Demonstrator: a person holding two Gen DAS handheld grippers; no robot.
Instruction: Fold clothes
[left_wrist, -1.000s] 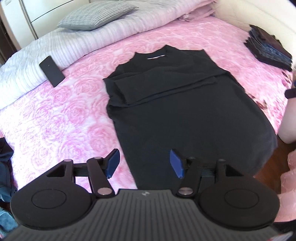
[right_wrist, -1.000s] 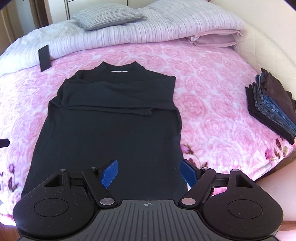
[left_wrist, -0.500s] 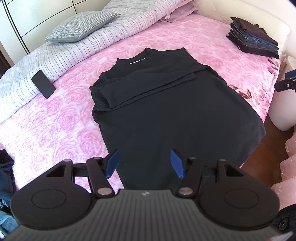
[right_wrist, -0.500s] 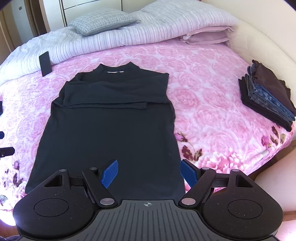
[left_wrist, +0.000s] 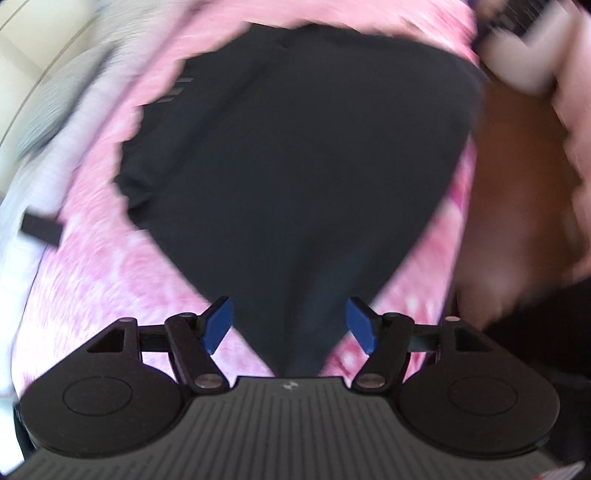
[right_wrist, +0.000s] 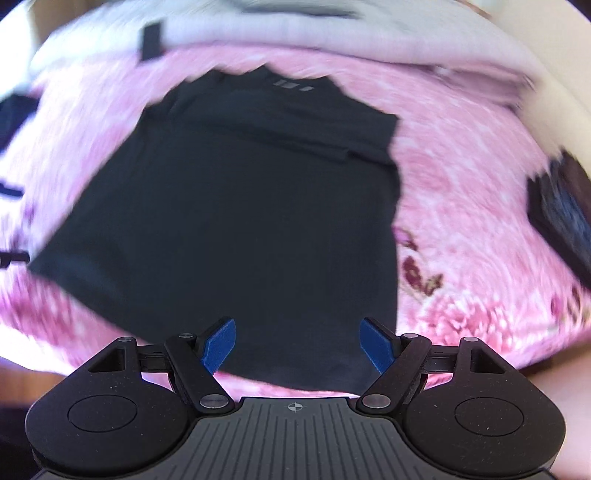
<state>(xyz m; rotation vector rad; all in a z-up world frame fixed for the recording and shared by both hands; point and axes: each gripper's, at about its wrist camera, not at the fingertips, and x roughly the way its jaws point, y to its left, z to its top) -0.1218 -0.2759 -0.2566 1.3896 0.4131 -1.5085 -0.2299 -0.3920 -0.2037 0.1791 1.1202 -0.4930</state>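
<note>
garment: black long-sleeve top (right_wrist: 240, 206), lying flat on the bed, collar at the far side with a pale label at the neck, hem at the near edge; both sleeves folded in across the chest as a band below the collar
garment, left view: same black top (left_wrist: 295, 166), blurred; its lower corner runs down between the tool fingers
left tool (left_wrist: 290, 323): released, blue pads wide apart, nothing gripped, above the hem corner; contact with the cloth cannot be told
right tool (right_wrist: 297, 343): released, blue pads spread, nothing held, just above the hem near its right corner
change: both views now heavily motion-blurred where 0.5 s ago they were sharp; both tools have dropped closer to the hem, so the top fills far more of each view; jaw spread unchanged; top's layout unchanged
bed: pink rose-print cover (right_wrist: 461, 206) under the top, darker flower print right of the hem
bedding: pale striped duvet (right_wrist: 332, 33) bunched along the far side
phone: dark flat phone (right_wrist: 151, 40) on the duvet, far left
stack: folded dark clothes (right_wrist: 561, 218) at the right edge of the bed, well apart from the top
floor: brown wood floor (left_wrist: 517, 184) right of the bed in the left view
</note>
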